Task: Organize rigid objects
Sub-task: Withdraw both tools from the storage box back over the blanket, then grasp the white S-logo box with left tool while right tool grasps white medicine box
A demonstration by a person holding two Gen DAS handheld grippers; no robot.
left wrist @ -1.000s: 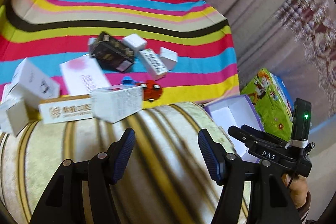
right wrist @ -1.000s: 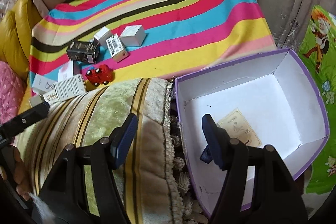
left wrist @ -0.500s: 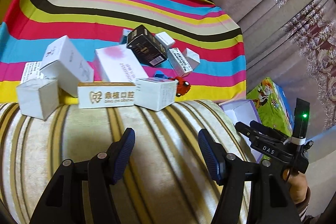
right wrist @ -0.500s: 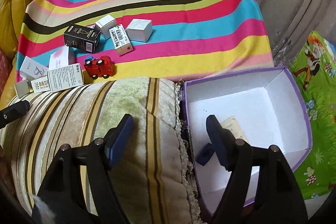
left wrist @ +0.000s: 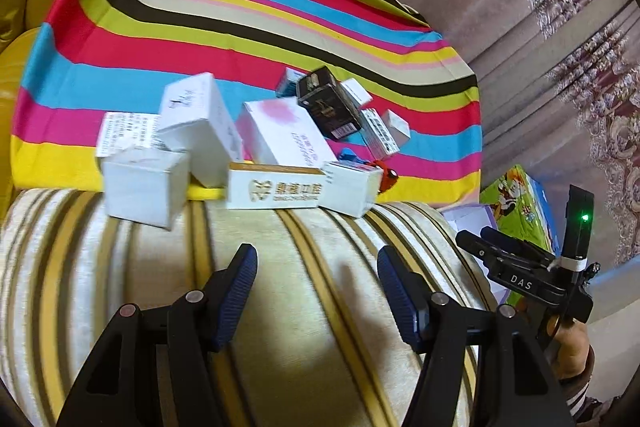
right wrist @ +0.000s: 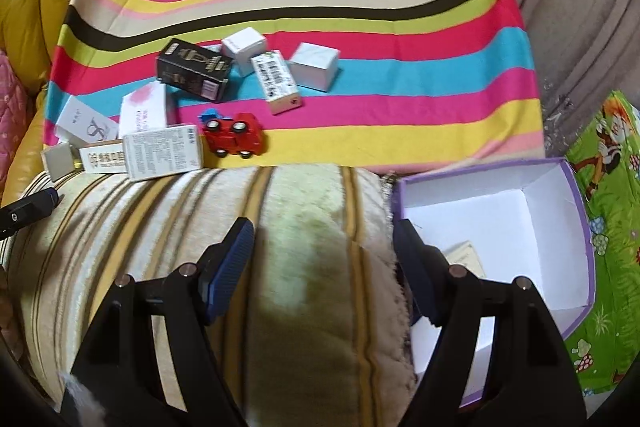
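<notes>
Small boxes (right wrist: 168, 151) and a red toy car (right wrist: 234, 135) are lying scattered on a striped cloth (right wrist: 360, 7), most of them bunching along its near edge against a ribbed cushion (right wrist: 300, 227). A black box (right wrist: 194, 69) is sitting farther back among white ones. A purple-rimmed bin (right wrist: 576, 211) is standing open to the right of the cushion, a card lying inside. The right gripper (right wrist: 324, 251) is hovering over the cushion, its jaws having just been opening with nothing between them. The left gripper (left wrist: 316, 279) is likewise hanging open and empty above the cushion, facing the boxes.
</notes>
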